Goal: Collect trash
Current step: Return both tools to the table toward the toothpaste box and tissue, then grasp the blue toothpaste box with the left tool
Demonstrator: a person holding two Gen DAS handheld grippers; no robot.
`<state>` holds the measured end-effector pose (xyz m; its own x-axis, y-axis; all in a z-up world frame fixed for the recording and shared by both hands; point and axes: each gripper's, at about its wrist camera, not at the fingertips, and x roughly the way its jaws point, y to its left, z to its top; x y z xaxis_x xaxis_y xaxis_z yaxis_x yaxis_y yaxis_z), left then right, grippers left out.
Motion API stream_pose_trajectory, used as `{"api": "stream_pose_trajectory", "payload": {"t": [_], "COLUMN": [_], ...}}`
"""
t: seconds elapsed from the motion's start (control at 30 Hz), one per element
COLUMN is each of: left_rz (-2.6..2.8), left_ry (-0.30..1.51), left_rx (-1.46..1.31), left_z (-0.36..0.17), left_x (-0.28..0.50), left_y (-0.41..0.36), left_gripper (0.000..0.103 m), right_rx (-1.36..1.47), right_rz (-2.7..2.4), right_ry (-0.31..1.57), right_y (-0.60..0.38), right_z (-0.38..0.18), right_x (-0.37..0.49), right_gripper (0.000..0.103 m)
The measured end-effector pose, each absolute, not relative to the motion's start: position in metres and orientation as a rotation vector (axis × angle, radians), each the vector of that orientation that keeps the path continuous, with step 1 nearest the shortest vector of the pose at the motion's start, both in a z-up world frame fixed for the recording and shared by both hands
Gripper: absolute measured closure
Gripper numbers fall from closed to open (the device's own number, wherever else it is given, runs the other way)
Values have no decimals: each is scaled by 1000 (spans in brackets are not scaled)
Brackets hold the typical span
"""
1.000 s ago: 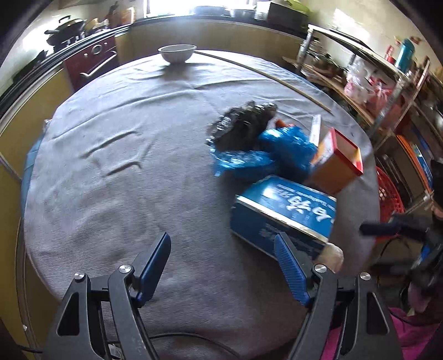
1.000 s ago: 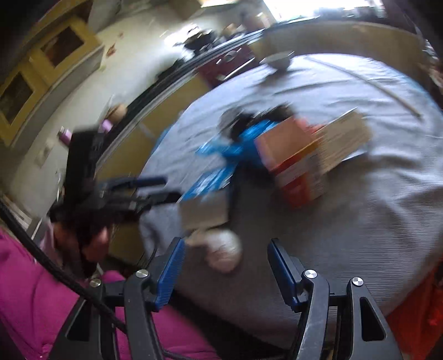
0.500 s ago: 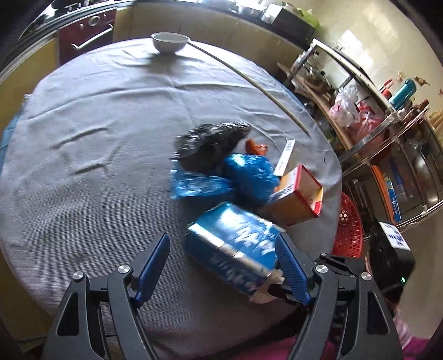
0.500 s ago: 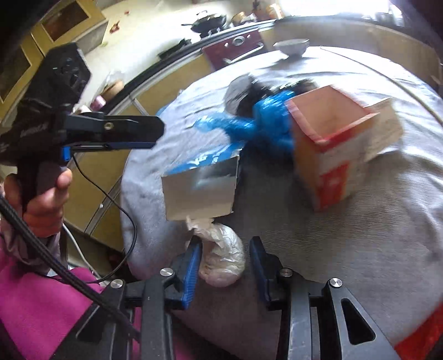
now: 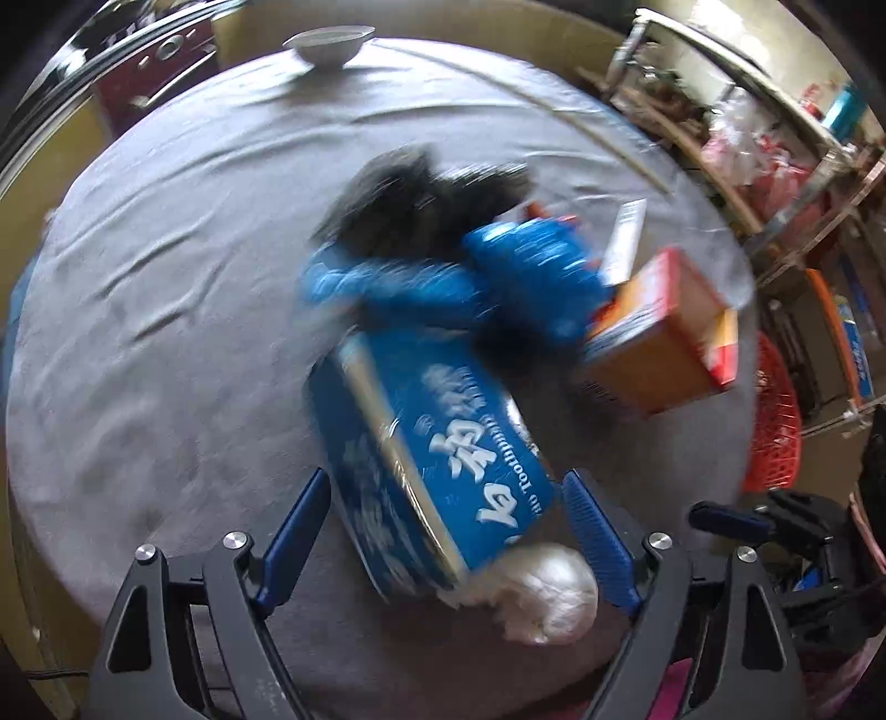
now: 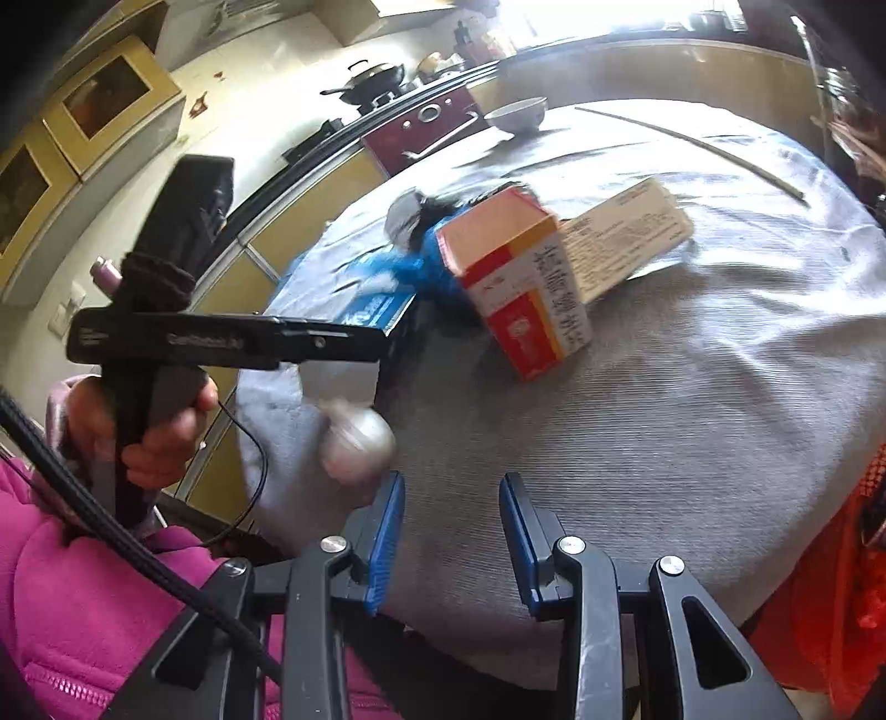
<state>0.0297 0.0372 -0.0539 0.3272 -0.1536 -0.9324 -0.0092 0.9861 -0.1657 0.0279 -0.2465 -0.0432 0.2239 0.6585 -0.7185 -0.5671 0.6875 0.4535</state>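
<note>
The trash lay heaped near the tabletop's [image 5: 166, 387] front edge: a blue toothpaste box [image 5: 443, 459], a white crumpled wad [image 5: 545, 592] touching its near end, blue wrappers [image 5: 498, 277], a black bag [image 5: 410, 194] and an orange carton [image 5: 664, 343]; the left gripper [image 5: 443, 531] straddled the box, its fingers wide and opening; the right gripper [image 6: 451, 531] stood narrow and empty beside the wad [image 6: 357, 443]; grey cloth covered the round tabletop; a bowl [image 5: 328, 45] sat at its far edge; a stove [image 6: 426, 122] and yellow cabinets stood beyond.
</note>
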Motion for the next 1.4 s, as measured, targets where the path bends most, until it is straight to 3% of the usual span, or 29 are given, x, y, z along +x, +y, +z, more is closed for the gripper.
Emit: {"api": "stream_pose_trajectory", "payload": {"t": [0.3,0.87,1.4], "left_rz": [48,68,155], "left_ry": [1197,1147,1126], "left_rx": [-281,-383,-492], "left_z": [-46,-38,-47], "left_x": [12,2,-41], "left_y": [120,158,213], "left_gripper": [17,18,18], "right_rx": [64,-108,-259], "right_rz": [970,1284,1247], "right_ry": [1069,1162,1175], "right_y": [-188,-77,-23], "right_z": [-44,-49,-59], "right_x": [31,20,13], "right_gripper": [47,46,43]}}
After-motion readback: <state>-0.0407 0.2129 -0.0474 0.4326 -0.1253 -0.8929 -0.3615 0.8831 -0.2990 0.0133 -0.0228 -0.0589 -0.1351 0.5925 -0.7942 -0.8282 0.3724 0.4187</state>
